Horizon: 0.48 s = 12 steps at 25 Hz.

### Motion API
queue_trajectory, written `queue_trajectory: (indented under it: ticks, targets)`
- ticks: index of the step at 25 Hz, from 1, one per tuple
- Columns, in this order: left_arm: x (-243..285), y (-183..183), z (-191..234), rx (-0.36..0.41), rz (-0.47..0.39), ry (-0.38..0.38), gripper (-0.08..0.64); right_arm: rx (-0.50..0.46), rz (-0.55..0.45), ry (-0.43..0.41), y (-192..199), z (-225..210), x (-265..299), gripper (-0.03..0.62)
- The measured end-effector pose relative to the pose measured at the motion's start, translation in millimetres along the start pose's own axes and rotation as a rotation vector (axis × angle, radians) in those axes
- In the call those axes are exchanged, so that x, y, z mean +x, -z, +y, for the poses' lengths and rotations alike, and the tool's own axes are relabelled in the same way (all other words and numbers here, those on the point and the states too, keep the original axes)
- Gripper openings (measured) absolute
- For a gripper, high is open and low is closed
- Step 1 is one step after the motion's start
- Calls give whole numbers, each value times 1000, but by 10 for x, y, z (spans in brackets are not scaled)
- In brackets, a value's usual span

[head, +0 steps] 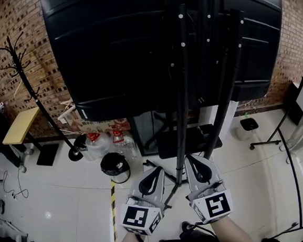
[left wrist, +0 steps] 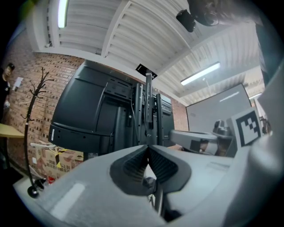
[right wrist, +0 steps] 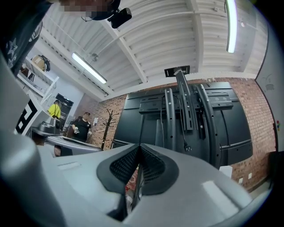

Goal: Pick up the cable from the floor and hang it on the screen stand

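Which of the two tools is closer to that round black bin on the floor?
Left. In the head view the left tool sits just to the right of the black bin. The right tool is farther right, beyond the left one.

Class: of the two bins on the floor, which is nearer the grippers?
The black round bin, just ahead of the left gripper; the pale bin with a dark liner stands farther off, at the right.

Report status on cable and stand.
Left gripper and right gripper: fingers shut, each pinching the cable. Cable in hand, not yet on the screen stand. Nothing between grippers and stand.
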<state>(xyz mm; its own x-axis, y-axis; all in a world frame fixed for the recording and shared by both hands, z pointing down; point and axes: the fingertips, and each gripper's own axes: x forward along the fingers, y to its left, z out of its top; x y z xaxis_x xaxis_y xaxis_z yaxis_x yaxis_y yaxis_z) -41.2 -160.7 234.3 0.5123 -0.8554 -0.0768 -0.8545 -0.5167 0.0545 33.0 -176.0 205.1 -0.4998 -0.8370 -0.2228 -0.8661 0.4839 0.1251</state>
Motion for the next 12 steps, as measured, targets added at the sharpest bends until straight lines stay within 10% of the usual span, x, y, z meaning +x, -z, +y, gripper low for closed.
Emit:
queue_trajectory:
  ticks: [12]
  targets:
    - [24, 9, -14, 6, -3, 12, 5, -4, -6, 4, -13, -12, -12, 8]
